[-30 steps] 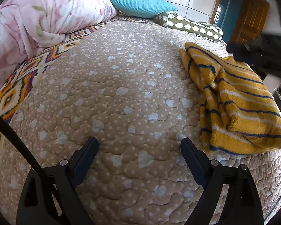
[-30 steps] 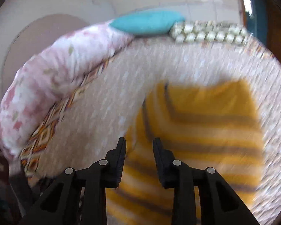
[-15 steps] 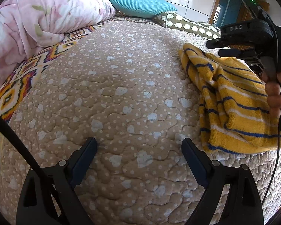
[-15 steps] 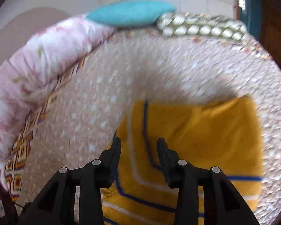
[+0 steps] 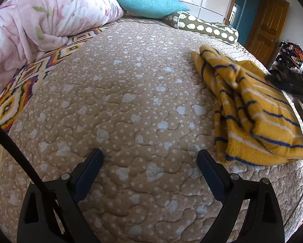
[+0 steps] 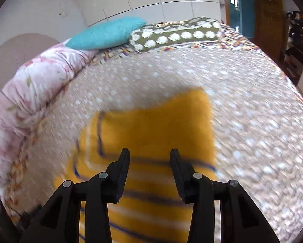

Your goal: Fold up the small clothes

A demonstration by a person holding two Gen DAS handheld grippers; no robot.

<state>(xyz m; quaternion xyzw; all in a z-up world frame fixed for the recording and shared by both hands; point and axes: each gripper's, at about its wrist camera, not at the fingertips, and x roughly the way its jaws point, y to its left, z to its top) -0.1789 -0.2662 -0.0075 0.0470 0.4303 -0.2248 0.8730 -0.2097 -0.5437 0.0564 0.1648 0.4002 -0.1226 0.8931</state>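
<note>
A mustard-yellow knit garment with blue and white stripes [image 5: 254, 109] lies folded and rumpled on the bed's right side. My left gripper [image 5: 149, 158] is open and empty, low over the bare quilt to the left of the garment. My right gripper [image 6: 149, 158] is open and empty, hovering over the garment [image 6: 151, 125], which looks blurred from motion. The right gripper's body shows as a dark blur at the far right edge of the left wrist view [image 5: 289, 81].
The beige heart-patterned quilt [image 5: 131, 101] covers the bed. A pink floral duvet [image 5: 40, 24] is bunched along the left. A teal pillow [image 5: 149, 4] and an olive spotted bolster [image 5: 204, 28] lie at the head. A wooden door [image 5: 266, 24] stands beyond.
My right gripper has opened wider and pulled back toward the right over the garment. The garment's top edge is more rumpled. My left gripper has hardly moved.
</note>
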